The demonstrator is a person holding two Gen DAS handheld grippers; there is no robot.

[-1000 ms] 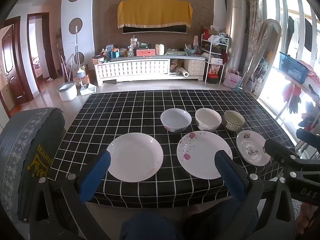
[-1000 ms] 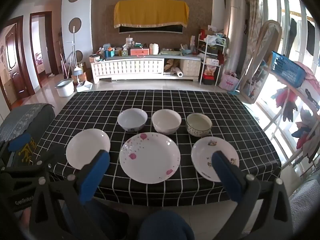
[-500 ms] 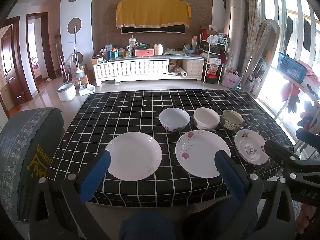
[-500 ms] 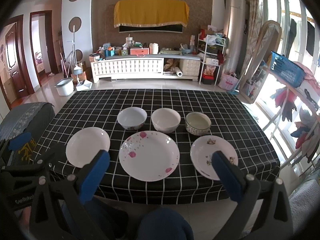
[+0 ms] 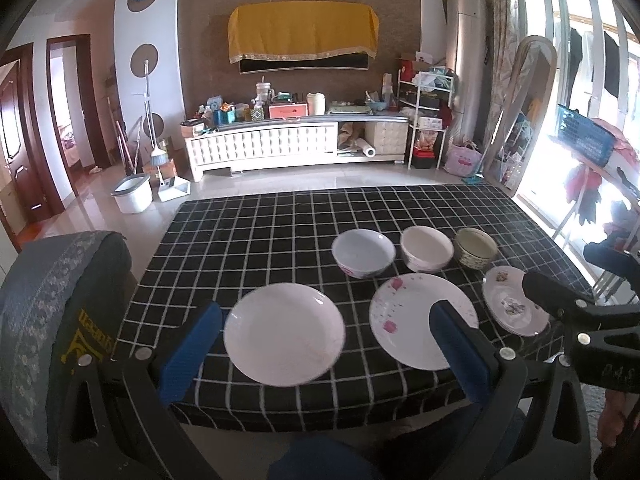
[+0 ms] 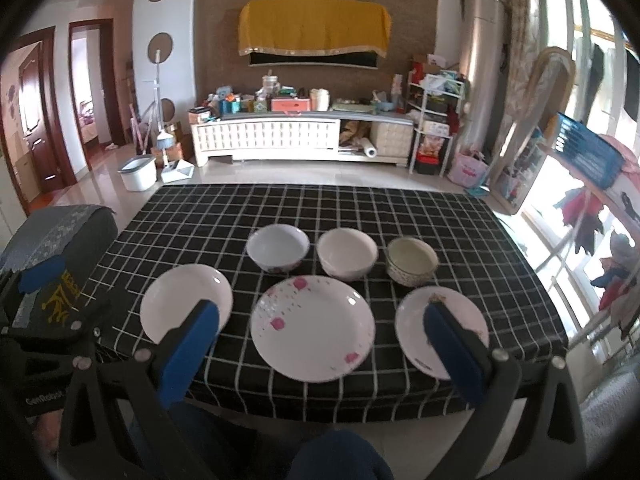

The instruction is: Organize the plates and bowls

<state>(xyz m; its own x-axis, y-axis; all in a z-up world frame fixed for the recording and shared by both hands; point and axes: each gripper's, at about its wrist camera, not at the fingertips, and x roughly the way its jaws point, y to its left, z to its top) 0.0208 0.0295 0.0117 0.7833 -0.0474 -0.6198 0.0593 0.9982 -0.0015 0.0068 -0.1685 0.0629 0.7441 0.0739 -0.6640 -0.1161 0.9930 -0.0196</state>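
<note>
Both tools are hovering at the near edge of the black-and-white checked tabletop [image 6: 320,208], and nothing is being touched yet. The left hand-held gripper [image 5: 324,348] is hanging with its blue pads spread wide and empty, framing the plain white round plate [image 5: 284,334]. The right hand-held gripper [image 6: 320,344] is likewise gaping and empty, bracketing the large white plate with pink flower specks [image 6: 313,328].

Six pieces are sitting apart in two rows. In the near row, the plain plate is lying on the left, the flowered one in the middle, and the small white saucer with a printed motif [image 6: 442,332] on the right. Behind them are standing the pale blue-white bowl [image 6: 278,248], the cream white bowl [image 6: 347,254] and the small speckled dark-patterned bowl [image 6: 412,266], close together but not nested.

By my reading, this is the approach before the first pick. Doing it well is looking like this: coming in low toward a plate's near rim, sliding one pad under the lip and one over it, then pinching firmly, because glazed ceramic is likely to be slippery. Stacking smaller onto larger should be keeping the pile steady, and lifting clear before moving sideways should be sparing the neighbouring bowls a knock.
</note>
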